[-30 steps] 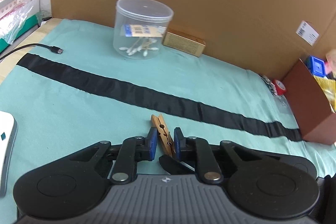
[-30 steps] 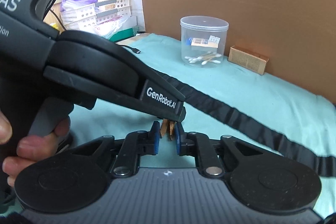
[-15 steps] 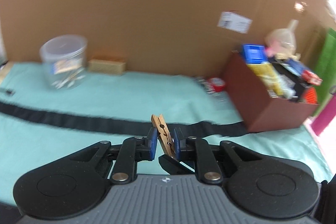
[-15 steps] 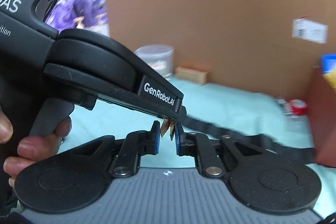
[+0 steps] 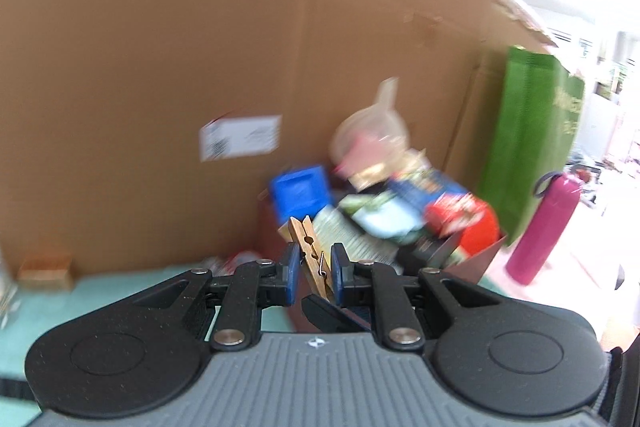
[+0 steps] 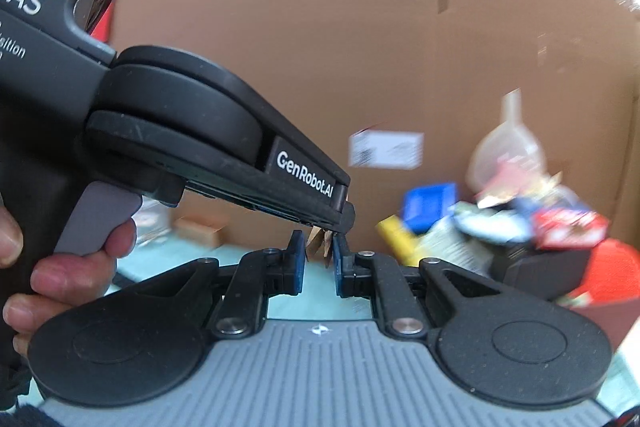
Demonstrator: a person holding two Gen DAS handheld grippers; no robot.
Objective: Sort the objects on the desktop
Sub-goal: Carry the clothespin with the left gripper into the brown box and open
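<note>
Left gripper (image 5: 314,277): clenched on a wooden clothespin (image 5: 309,251); blue pads press both of its sides.
Clothespin position: tilted, its upper end leaning left, held in the air in front of the brown storage box (image 5: 476,261).
Right gripper (image 6: 318,263): drawn nearly together, with only a narrow gap between the blue pads; nothing sits between them. The clothespin end (image 6: 320,241) shows just beyond its tips, under the left gripper's nose.
Person's hand (image 6: 60,259): wrapped around the left gripper's handle, fingers on the grey trigger.
Storage box contents: blurred; a blue bin (image 5: 300,189), packets and a clear funnel (image 5: 376,123) are recognisable.
Backdrop: cardboard sheet (image 5: 160,47) carrying a white label (image 5: 240,137).
Table cover: teal cloth (image 5: 120,287).
Right edge: green bag (image 5: 528,131), magenta bottle (image 5: 544,227).
</note>
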